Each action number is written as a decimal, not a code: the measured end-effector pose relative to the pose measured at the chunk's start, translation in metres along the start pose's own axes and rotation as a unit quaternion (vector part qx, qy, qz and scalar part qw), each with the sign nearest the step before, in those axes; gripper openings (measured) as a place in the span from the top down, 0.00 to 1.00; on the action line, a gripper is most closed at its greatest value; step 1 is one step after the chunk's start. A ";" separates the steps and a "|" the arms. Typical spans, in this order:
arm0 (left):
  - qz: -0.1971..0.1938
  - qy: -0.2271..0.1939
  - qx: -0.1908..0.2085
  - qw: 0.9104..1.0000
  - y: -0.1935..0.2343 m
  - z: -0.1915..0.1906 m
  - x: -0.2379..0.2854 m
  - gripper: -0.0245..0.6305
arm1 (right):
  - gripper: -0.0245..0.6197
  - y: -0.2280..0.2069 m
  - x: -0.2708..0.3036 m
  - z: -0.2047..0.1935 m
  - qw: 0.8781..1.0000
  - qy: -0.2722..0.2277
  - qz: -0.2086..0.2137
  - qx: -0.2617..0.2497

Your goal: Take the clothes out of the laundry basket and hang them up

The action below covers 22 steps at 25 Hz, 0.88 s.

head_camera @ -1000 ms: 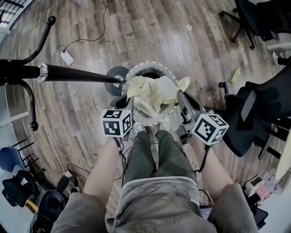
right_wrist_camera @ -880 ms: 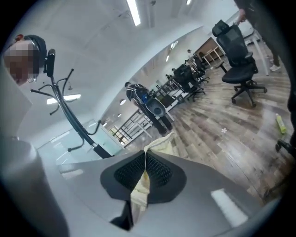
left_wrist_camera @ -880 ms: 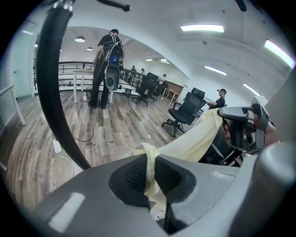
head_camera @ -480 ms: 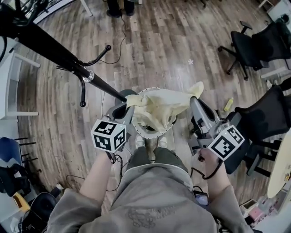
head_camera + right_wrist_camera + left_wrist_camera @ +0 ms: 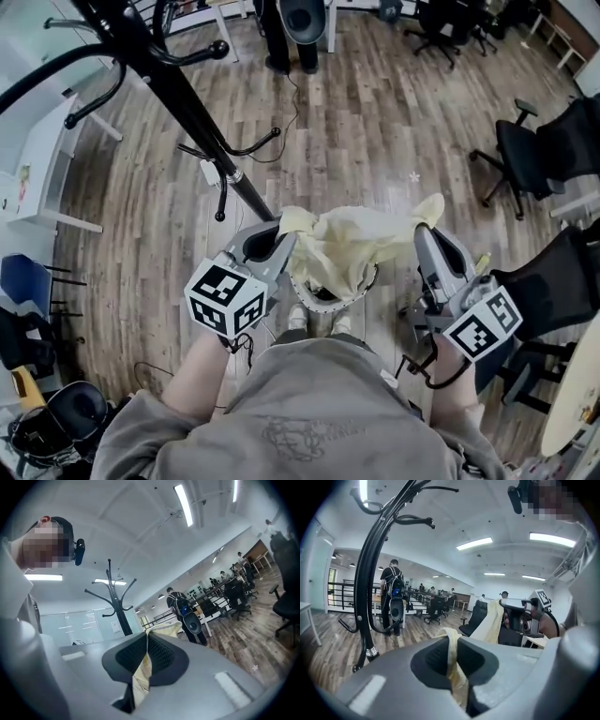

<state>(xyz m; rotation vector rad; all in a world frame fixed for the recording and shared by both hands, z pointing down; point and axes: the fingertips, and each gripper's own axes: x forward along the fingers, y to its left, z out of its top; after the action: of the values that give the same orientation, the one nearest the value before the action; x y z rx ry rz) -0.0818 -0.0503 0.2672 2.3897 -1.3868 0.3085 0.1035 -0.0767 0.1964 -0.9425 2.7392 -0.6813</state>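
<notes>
You hold a pale yellow garment [image 5: 354, 246] spread between both grippers, over the round laundry basket [image 5: 322, 303] that stands on the wooden floor [image 5: 375, 122] just in front of your feet. Whether its lower folds touch the basket cannot be told.

The left gripper [image 5: 284, 242] pinches the garment's left corner. In the left gripper view its jaws are closed on a narrow fold of the yellow cloth [image 5: 451, 656], which rises between them. The same view shows the cloth running across to the right gripper [image 5: 516, 613].

The right gripper [image 5: 422, 234] pinches the garment's right corner. In the right gripper view its ribbed jaws are closed on a thin edge of the cloth [image 5: 140, 674].

A black coat rack [image 5: 187, 103] stands on the floor ahead and to your left, its base beside the basket. Black office chairs [image 5: 525, 159] sit to the right.
</notes>
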 end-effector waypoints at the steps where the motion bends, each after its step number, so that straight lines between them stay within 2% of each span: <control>1: 0.001 -0.005 0.002 1.000 -0.002 0.006 -0.004 0.94 | 0.91 0.004 0.001 0.004 1.000 -0.001 0.004 -0.004; 7: 0.020 -0.050 0.003 0.999 -0.003 0.037 -0.030 0.94 | 0.91 0.023 0.009 0.018 0.999 -0.006 0.037 -0.021; 12: 0.070 -0.101 0.009 0.992 0.029 0.077 -0.065 0.94 | 0.91 0.043 0.033 0.037 0.996 -0.011 0.076 -0.043; 18: 0.138 -0.169 0.039 0.975 0.077 0.144 -0.111 0.94 | 0.91 0.073 0.066 0.077 0.987 -0.043 0.129 -0.081; 22: 0.181 -0.214 0.035 0.959 0.113 0.179 -0.150 0.94 | 0.91 0.091 0.095 0.095 0.981 -0.061 0.157 -0.097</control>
<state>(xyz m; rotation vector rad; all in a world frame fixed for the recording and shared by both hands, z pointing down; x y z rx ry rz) -0.2529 -0.0572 0.0719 2.3357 -2.0435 -0.0834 0.0076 -0.1064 0.0686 -0.5406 2.7881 -0.2958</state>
